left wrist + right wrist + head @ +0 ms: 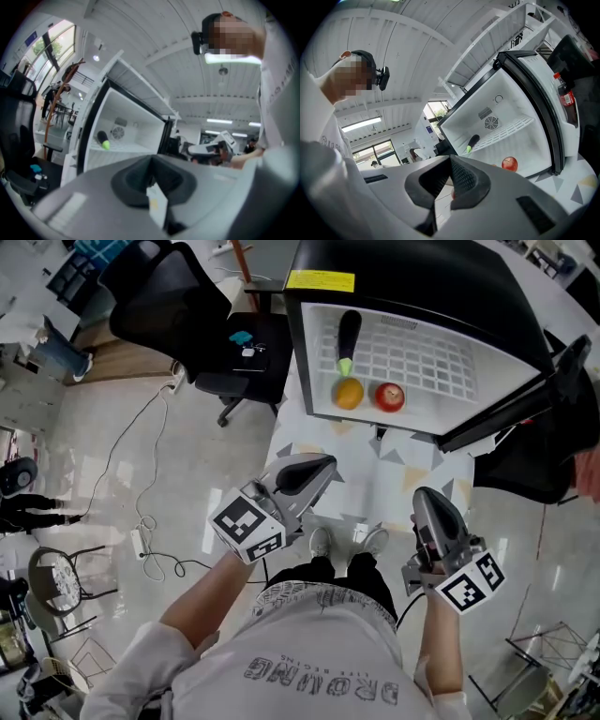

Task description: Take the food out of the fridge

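The fridge [412, 277] stands open ahead of me. On its white wire shelf lies a dark eggplant [348, 337] with a green end; in front of it sit an orange [348, 393] and a red apple [390, 397]. My left gripper [322, 466] is shut and empty, held short of the fridge opening and pointing at it. My right gripper [427, 499] is beside it, also shut with nothing in it. The eggplant [102, 138] shows in the left gripper view, and the eggplant [473, 141] and apple [510, 163] in the right gripper view.
The fridge door [525, 399] hangs open at the right, with a bottle [565, 96] in its rack. A black office chair [187, 306] stands left of the fridge. A cable with a power strip [141, 540] lies on the floor at the left. My feet [347, 542] are below the grippers.
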Demonstrator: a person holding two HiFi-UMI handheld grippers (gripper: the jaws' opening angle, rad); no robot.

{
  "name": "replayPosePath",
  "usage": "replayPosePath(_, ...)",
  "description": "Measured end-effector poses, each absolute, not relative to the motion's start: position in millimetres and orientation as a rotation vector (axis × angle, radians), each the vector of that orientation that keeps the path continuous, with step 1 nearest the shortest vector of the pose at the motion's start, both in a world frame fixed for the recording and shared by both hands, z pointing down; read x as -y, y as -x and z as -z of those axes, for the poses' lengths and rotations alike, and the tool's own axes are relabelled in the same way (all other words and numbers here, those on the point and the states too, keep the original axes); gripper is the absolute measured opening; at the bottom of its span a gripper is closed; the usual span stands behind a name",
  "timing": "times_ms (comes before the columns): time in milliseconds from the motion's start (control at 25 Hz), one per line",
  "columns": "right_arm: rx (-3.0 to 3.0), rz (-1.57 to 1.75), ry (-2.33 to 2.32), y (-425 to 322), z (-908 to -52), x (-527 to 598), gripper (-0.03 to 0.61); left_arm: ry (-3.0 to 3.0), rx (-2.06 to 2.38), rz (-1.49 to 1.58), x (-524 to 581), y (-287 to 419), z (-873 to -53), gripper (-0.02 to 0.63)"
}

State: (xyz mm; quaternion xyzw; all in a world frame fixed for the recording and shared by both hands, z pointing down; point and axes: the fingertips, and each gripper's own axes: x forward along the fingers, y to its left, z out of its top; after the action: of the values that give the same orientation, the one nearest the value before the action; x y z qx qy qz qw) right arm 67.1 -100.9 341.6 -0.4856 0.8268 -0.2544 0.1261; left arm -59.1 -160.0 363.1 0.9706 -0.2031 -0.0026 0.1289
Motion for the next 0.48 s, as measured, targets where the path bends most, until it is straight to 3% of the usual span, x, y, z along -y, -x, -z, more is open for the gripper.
replayPosePath(480, -2.439, 0.765, 1.361, -90, -351, 125, -0.011, -2.804, 0.719, -0.042, 194, 35, -380, 0.006)
